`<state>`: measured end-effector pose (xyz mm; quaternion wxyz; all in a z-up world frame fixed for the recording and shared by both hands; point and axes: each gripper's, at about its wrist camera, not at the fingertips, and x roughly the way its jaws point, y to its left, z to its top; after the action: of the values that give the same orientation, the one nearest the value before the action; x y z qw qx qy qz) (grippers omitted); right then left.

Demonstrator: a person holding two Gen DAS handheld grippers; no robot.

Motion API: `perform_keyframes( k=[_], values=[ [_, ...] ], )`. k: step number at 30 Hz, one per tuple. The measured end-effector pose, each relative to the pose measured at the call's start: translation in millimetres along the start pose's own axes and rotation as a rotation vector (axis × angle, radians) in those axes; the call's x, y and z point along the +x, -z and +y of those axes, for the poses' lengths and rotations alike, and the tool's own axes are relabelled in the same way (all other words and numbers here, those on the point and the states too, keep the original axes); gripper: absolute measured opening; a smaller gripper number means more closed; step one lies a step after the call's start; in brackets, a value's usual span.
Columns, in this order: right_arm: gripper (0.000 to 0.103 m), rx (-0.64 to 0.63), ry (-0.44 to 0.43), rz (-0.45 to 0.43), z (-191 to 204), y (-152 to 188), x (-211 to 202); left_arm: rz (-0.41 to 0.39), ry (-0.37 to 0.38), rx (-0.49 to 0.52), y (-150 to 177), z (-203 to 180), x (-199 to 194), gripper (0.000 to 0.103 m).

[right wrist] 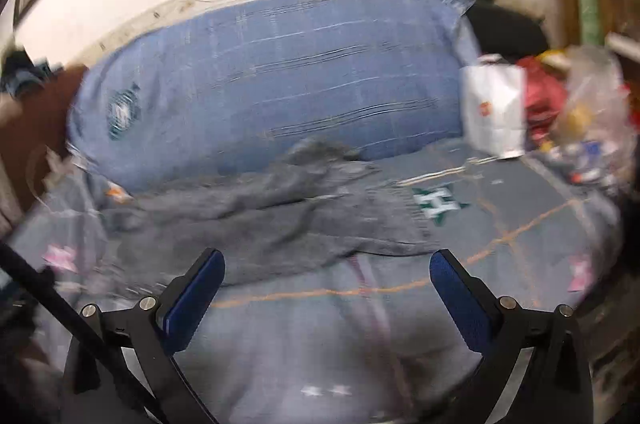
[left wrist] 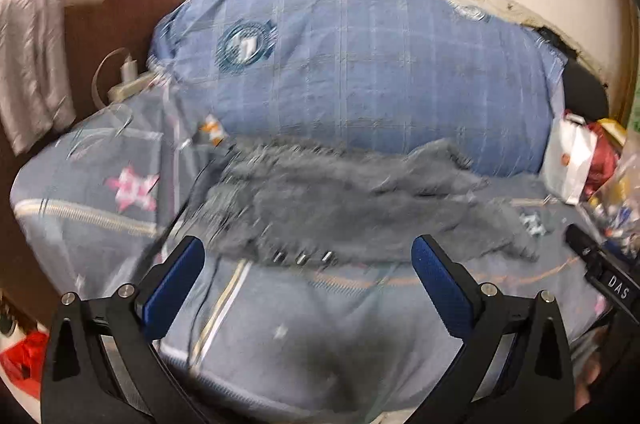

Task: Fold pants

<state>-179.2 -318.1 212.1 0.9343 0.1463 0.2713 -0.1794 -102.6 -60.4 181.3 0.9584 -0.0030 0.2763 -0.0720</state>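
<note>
A: What's the cloth like?

B: The fuzzy grey pants (left wrist: pixel 360 208), a soft napped knit with a rough, pilled-looking surface, lie spread on the blue-grey patterned bedsheet (left wrist: pixel 320 336). The sheet is smooth woven cotton with thin orange and cream lines, a pink star and a green-and-white letter patch.

A: Which way do the pants run?

B: Their long axis goes left to right across the bed, parallel to the big blue checked pillow (left wrist: pixel 360 64) right behind them. In the right wrist view the pants (right wrist: pixel 248 224) stretch from the left side toward the letter patch at the right. Motion blur hides which end is the waist. A few small metallic studs show on the near edge in the left wrist view.

A: And the tools?

B: The left gripper (left wrist: pixel 308 272) has its black arms spread wide, its ribbed blue pads (left wrist: pixel 176 288) well apart with nothing between them, just short of the near edge of the pants. The right gripper (right wrist: pixel 326 284) is the same: jaws wide, empty, near the front edge of the fabric.

A: Anything else around?

B: A white paper bag (right wrist: pixel 494 104) and crinkly clear plastic bags (right wrist: pixel 588 96) sit at the right end of the bed; a brown wooden headboard (left wrist: pixel 120 24) stands at the left.
</note>
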Motion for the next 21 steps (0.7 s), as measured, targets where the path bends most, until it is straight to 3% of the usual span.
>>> perform_keyframes(
  k=[6,9,13,15,18,20,21],
  values=[
    [0.103,-0.017,-0.038,0.048,24,-70,20,-0.101,-0.007,0.067,-76,-35,0,0.103],
    [0.103,-0.069,-0.071,0.083,35,-89,45,-0.098,-0.006,0.073,-100,-40,23,0.103],
    [0.103,-0.071,-0.072,0.150,38,-93,92,-0.010,0.017,0.071,-109,-47,78,0.103],
    [0.103,-0.042,-0.077,0.199,35,-87,120,0.072,0.027,0.068,-100,-53,116,0.103],
    [0.101,-0.001,-0.090,0.319,26,-68,152,0.198,0.040,0.049,-71,-57,156,0.103],
    [0.099,-0.002,-0.085,0.381,28,-59,166,0.324,0.041,0.065,-47,-61,176,0.103],
    [0.099,-0.018,-0.064,0.392,30,-54,169,0.337,0.025,0.058,-46,-65,181,0.103]
  ],
)
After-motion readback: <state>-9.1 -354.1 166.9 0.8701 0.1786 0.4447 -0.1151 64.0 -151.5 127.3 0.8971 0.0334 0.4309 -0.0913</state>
